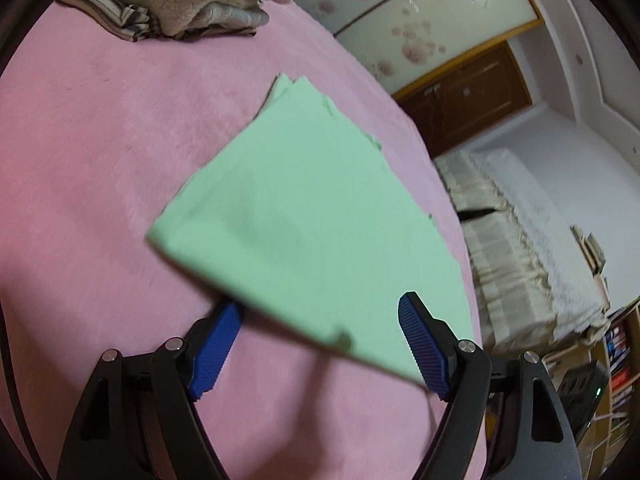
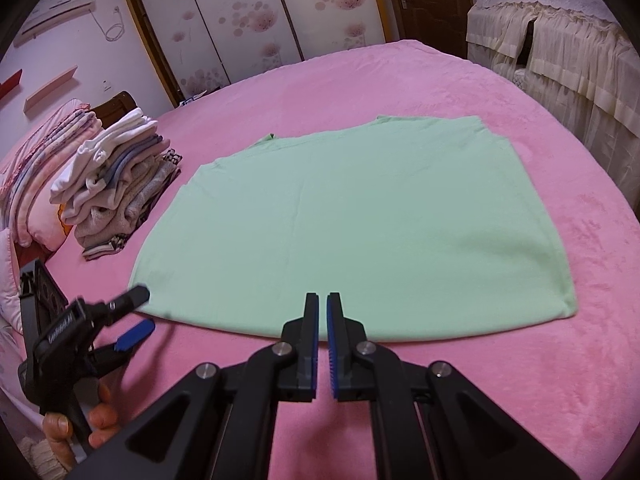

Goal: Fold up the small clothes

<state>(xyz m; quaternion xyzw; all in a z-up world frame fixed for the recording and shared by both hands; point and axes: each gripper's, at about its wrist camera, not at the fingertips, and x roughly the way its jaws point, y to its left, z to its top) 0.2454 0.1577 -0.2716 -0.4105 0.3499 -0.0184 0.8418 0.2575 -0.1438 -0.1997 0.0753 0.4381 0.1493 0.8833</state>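
Observation:
A light green garment (image 2: 352, 220) lies folded flat on the pink bed cover (image 2: 500, 380); it also shows in the left wrist view (image 1: 312, 216). My left gripper (image 1: 320, 308) is open, its blue pads straddling the garment's near corner; one finger lies under the cloth edge. In the right wrist view the left gripper (image 2: 140, 312) sits at the garment's near-left corner. My right gripper (image 2: 323, 300) is shut and empty, its tips just over the garment's near edge.
A stack of folded clothes (image 2: 116, 184) stands left of the garment, also in the left wrist view (image 1: 192, 4). Pillows (image 2: 36, 168) lie at the far left. A cream covered cabinet (image 2: 560, 52) stands beyond the bed's right edge.

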